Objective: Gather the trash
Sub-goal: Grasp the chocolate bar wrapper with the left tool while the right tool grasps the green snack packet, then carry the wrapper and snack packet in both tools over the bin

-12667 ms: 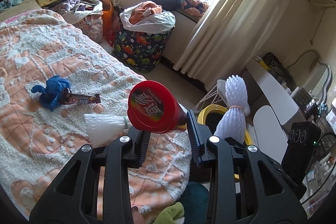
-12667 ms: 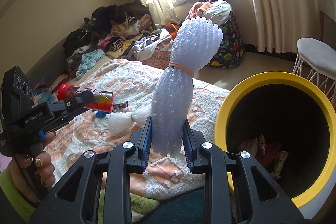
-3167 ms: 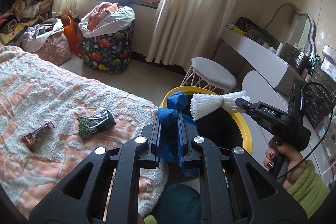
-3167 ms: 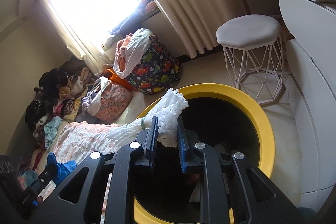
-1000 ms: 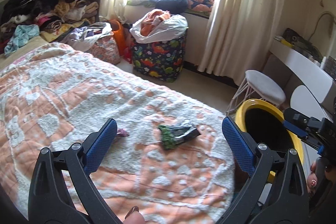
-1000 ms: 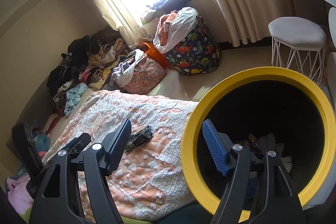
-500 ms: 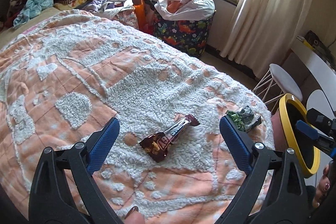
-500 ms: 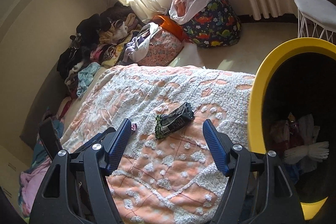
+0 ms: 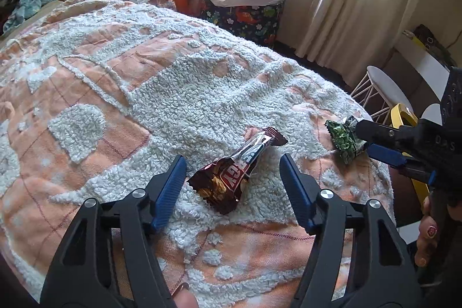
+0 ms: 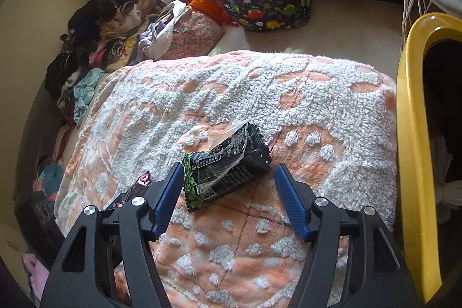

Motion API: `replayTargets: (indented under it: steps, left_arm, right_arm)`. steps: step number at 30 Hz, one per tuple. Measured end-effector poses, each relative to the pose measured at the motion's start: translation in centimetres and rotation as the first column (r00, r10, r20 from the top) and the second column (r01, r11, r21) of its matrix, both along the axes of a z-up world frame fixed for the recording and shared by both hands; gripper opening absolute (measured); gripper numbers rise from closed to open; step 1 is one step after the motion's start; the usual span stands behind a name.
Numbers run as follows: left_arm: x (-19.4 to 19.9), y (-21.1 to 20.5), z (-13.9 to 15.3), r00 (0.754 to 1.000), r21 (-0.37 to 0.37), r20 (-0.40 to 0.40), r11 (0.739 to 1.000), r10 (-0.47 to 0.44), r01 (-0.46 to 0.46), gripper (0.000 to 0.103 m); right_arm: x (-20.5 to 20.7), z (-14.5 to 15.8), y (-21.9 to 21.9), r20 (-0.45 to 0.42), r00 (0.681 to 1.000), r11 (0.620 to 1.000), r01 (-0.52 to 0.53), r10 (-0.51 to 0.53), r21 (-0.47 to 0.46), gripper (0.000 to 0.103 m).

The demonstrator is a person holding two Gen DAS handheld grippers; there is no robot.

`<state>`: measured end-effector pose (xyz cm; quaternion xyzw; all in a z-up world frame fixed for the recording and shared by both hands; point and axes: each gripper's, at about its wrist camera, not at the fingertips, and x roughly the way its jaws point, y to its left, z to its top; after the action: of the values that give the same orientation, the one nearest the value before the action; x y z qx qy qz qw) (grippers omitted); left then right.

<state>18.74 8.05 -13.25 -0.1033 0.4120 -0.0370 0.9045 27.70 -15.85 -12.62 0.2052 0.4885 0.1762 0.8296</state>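
Wrappers (image 9: pixel 241 168) feel light and crinkly (likely slippery); pinch mid-frame across the middle. Both grippers' fingers (image 9: pixel 170 186) gape wide, empty.

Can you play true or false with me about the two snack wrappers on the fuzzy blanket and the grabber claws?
1. The left gripper is open, with the brown candy bar wrapper between its fingers. True.
2. The right gripper has already squeezed the green and black snack packet. False: its jaws stand open on either side of the packet.
3. Both wrappers lie on the orange and white blanket. True.
4. The yellow-rimmed bin sits on top of the bed. False: it stands beside the bed's edge.
5. The dinosaur-print bag is empty. False: clothes are stuffed in its top.
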Motion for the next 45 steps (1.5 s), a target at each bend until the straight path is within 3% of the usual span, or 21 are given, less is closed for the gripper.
replayTargets:
  steps: [2, 3, 4, 8, 10, 12, 15, 25, 45]
  left_arm:
    - [-0.1, 0.1, 0.0, 1.000, 0.001, 0.003, 1.000, 0.005, -0.005, 0.048]
    - [-0.1, 0.1, 0.0, 1.000, 0.000, 0.003, 1.000, 0.008, -0.008, 0.045]
    - [-0.1, 0.2, 0.0, 1.000, -0.002, 0.002, 1.000, 0.012, -0.012, 0.043]
    - [-0.3, 0.4, 0.1, 1.000, -0.001, 0.004, 1.000, 0.024, -0.024, 0.028]
    - [-0.4, 0.3, 0.3, 1.000, -0.003, 0.005, 1.000, 0.022, -0.022, 0.016]
    - [-0.5, 0.0, 0.5, 1.000, 0.000, 0.004, 1.000, 0.016, -0.016, 0.013]
    - [-0.8, -0.6, 1.0, 1.000, 0.004, 0.005, 1.000, 0.014, -0.014, 0.012]
    - [-1.6, -4.0, 3.6, 0.997, -0.097, 0.054, 0.994, -0.048, 0.053, 0.012]
    - [-2.8, -12.8, 6.2, 0.962, -0.055, 0.098, 0.964, -0.254, 0.260, 0.012]
  right_arm:
    - [0.4, -0.5, 0.0, -0.013, 1.000, 1.000, 0.011, -0.010, 0.019, 0.044]
    - [0.5, -0.4, 0.0, -0.010, 1.000, 1.000, 0.006, -0.006, 0.027, 0.031]
    - [0.5, -0.3, 0.0, -0.001, 1.000, 0.999, -0.007, 0.007, 0.044, 0.024]
    - [-0.8, 1.1, 0.0, 0.077, 0.996, 0.997, -0.050, 0.045, 0.060, 0.013]
    - [-1.6, 2.0, -0.4, 0.116, 0.992, 0.997, -0.055, 0.048, 0.060, 0.012]
    - [-2.4, 2.8, -1.0, 0.151, 0.987, 0.997, -0.057, 0.047, 0.061, 0.011]
    - [-3.3, 3.8, -2.2, 0.191, 0.981, 0.997, -0.051, 0.039, 0.060, 0.011]
    - [-5.8, 5.9, -9.1, 0.272, 0.961, 0.999, 0.043, -0.051, 0.034, 0.011]
    - [-7.9, 6.2, -18.8, 0.293, 0.928, 0.973, 0.228, -0.229, 0.037, 0.011]
